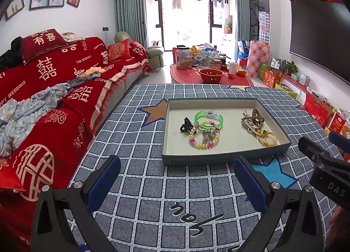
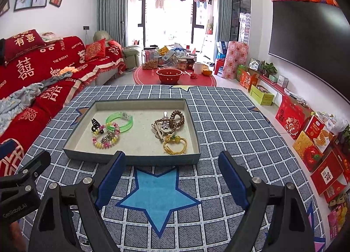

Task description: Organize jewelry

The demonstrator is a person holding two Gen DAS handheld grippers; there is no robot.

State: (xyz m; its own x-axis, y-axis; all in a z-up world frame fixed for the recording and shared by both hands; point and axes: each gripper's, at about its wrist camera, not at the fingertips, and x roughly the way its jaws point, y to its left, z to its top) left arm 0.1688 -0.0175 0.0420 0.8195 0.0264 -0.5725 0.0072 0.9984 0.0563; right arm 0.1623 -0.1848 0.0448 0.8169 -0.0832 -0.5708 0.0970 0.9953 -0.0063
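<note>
A shallow grey tray [image 1: 227,158] [image 2: 131,158] with a pale lining sits on the checked cloth ahead of both grippers. On its left lie a black hair claw [image 1: 186,124] [image 2: 95,124], a green bangle [image 1: 209,117] [image 2: 120,120] and a pink-and-yellow bead bracelet [image 1: 204,136] [image 2: 106,137]. On its right lie a brown coil tie with a key bundle [image 1: 253,119] [image 2: 170,123] and yellow elastic loops [image 1: 268,138] [image 2: 175,145]. My left gripper [image 1: 177,176] and my right gripper [image 2: 171,170] both stand open and hold nothing, short of the tray's near wall.
The checked grey cloth [image 2: 218,120] carries star patches. A red sofa [image 1: 54,90] runs along the left. Red gift boxes [image 2: 306,138] line the floor at the right under a dark TV. A cluttered red round table [image 1: 210,77] stands beyond the cloth.
</note>
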